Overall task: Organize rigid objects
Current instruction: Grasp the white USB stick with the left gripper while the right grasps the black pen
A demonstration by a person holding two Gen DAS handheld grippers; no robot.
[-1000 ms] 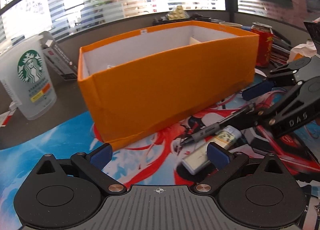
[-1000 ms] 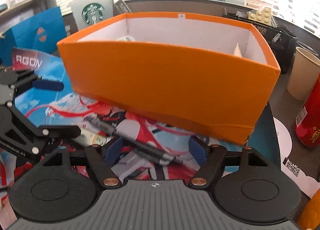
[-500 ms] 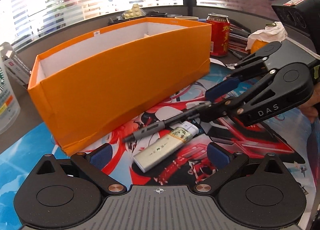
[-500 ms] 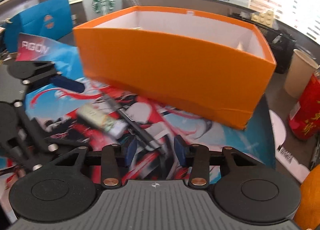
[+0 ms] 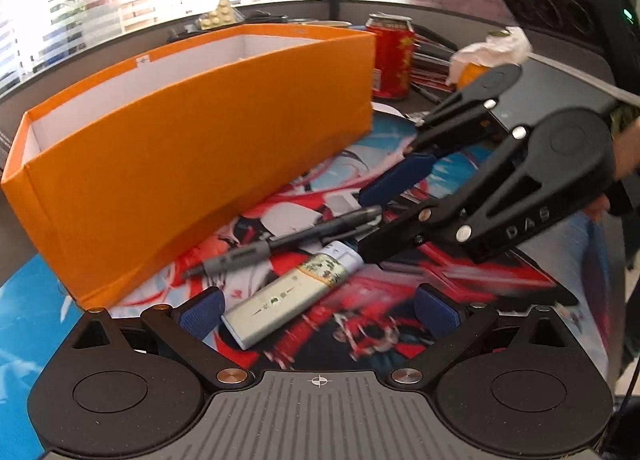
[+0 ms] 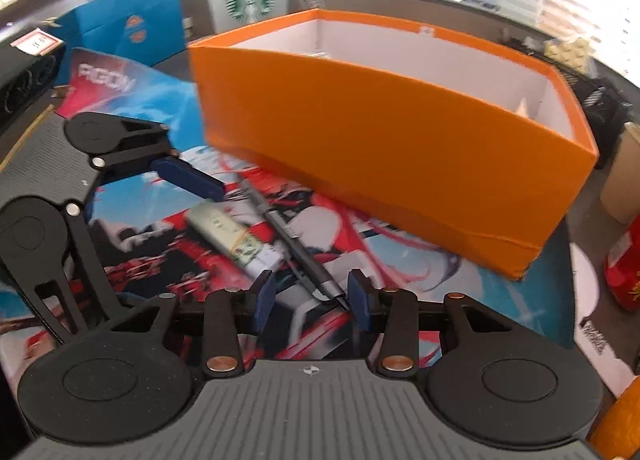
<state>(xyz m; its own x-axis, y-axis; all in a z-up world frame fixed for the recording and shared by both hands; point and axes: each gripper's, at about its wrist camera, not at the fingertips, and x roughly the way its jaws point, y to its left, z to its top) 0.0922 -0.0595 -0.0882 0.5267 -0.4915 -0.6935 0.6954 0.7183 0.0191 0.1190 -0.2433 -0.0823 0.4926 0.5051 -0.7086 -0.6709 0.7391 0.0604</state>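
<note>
A dark grey pen (image 5: pixel 280 246) and a white stick with a green patterned band (image 5: pixel 292 296) lie side by side on the printed mat, in front of the orange box (image 5: pixel 180 164). My left gripper (image 5: pixel 318 312) is open wide, with the stick's near end between its pads, untouched. In the right wrist view the pen (image 6: pixel 296 244) runs diagonally, its end between the pads of my right gripper (image 6: pixel 312 298). Those pads stand apart, and the pen tip is close to the right one. The stick (image 6: pixel 236 238) lies just left of the pen. The box (image 6: pixel 380 148) is open-topped and white inside.
A red can (image 5: pixel 390 60) and a crumpled tissue (image 5: pixel 492 48) sit to the right of the box. A Starbucks cup (image 6: pixel 250 0), a blue bag (image 6: pixel 120 32) and a paper cup (image 6: pixel 624 176) stand around it. A person's hand (image 5: pixel 624 156) holds the right gripper.
The right gripper's jaws narrowed around the pen's end. The left view swung right, so the box slid left and the stick now lies between the left pads.
</note>
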